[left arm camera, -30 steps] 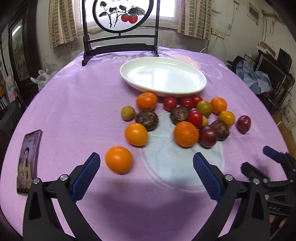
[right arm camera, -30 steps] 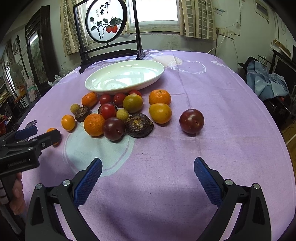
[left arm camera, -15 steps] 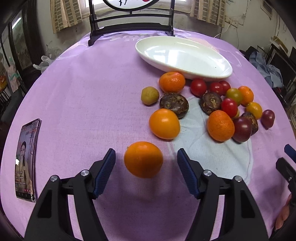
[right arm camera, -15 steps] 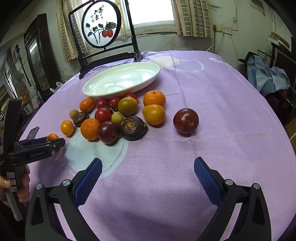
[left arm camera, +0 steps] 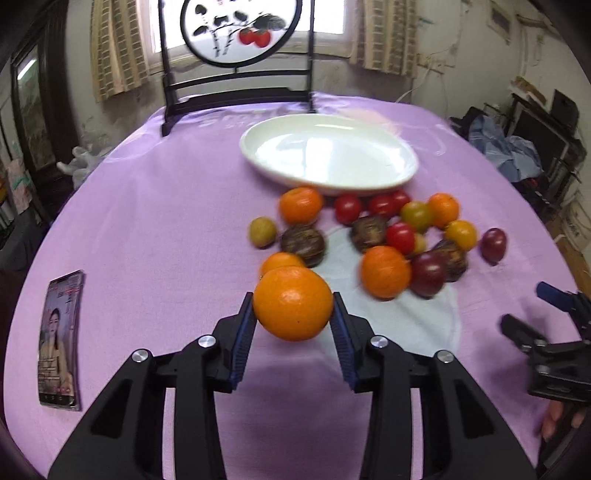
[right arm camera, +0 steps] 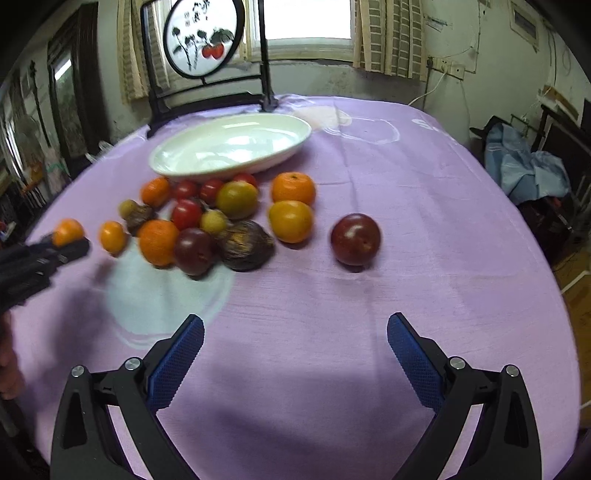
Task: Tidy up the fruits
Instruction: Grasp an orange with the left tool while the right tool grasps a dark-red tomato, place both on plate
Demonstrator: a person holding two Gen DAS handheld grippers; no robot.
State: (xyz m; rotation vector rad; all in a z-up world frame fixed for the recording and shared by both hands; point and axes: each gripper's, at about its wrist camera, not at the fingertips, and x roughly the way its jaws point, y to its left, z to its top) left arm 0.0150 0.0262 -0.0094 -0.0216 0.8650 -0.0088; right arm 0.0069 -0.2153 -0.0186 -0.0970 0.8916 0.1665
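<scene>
My left gripper (left arm camera: 293, 310) is shut on an orange (left arm camera: 293, 302) and holds it above the purple tablecloth; it also shows at the far left of the right wrist view (right arm camera: 67, 231). A white oval plate (left arm camera: 400, 162) stands empty behind a cluster of fruit: oranges (left arm camera: 385, 272), red tomatoes (left arm camera: 347, 209), dark plums (left arm camera: 427, 274) and brown wrinkled fruits (left arm camera: 303, 244). My right gripper (right arm camera: 295, 334) is open and empty over bare cloth, nearer than a lone dark plum (right arm camera: 355, 239).
A phone (left arm camera: 60, 339) lies at the table's left edge. A black-framed round painted screen (left arm camera: 242, 33) stands behind the plate. Clothes and clutter (right arm camera: 524, 166) lie off the table to the right.
My left gripper has closed on the nearest orange and lifted it off the cloth. The right gripper has stayed open and hardly moved.
</scene>
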